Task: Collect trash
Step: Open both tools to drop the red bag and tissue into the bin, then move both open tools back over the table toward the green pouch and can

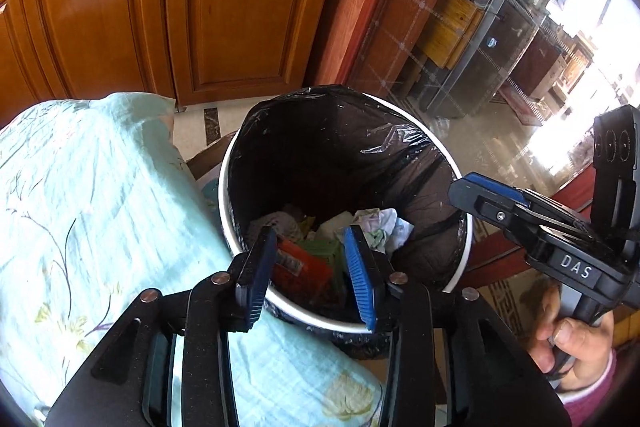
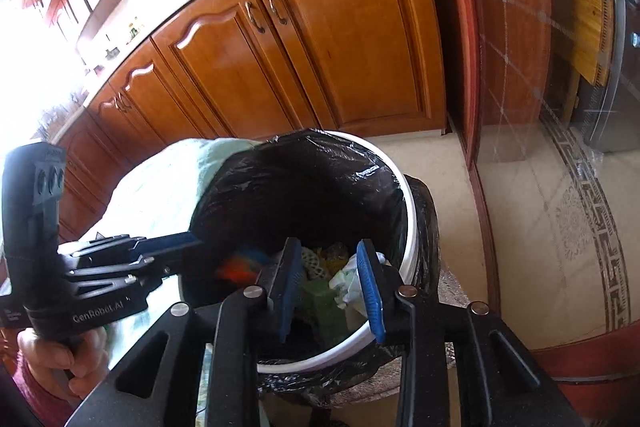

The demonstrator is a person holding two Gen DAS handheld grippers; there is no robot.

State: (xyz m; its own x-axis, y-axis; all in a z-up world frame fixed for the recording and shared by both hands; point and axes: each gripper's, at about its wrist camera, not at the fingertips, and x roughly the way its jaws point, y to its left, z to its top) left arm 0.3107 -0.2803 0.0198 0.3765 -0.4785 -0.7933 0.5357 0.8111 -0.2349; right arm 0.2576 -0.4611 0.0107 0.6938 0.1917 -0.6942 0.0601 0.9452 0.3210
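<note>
Two grippers hang over the mouth of the bin, both parted and holding nothing. The left gripper (image 1: 316,273) has its blue pads spread above the near rim, with only the litter below showing between them; the right gripper (image 2: 330,287) is likewise spread, and an open gap shows between its fingers. Seen from the left wrist, the right tool reaches in from the side, just above the liner's far edge. Beneath them stands the white bin (image 1: 224,183), lined with a black bag (image 1: 340,147) folded over its rim. The trash (image 1: 304,263) lies at the bottom: an orange wrapper, green packaging and crumpled white tissue (image 1: 380,223). A pale floral cloth (image 1: 88,207) covers the surface just beside the bin, touching its left side. Wooden cabinets (image 2: 320,39) stand behind. Judging from this, the likely next job is gathering the bag's edge, and the risk is thin plastic: pinched too shallowly it may slip free or tear, and a one-sided pull could tip the bin or drag the cloth along.
</note>
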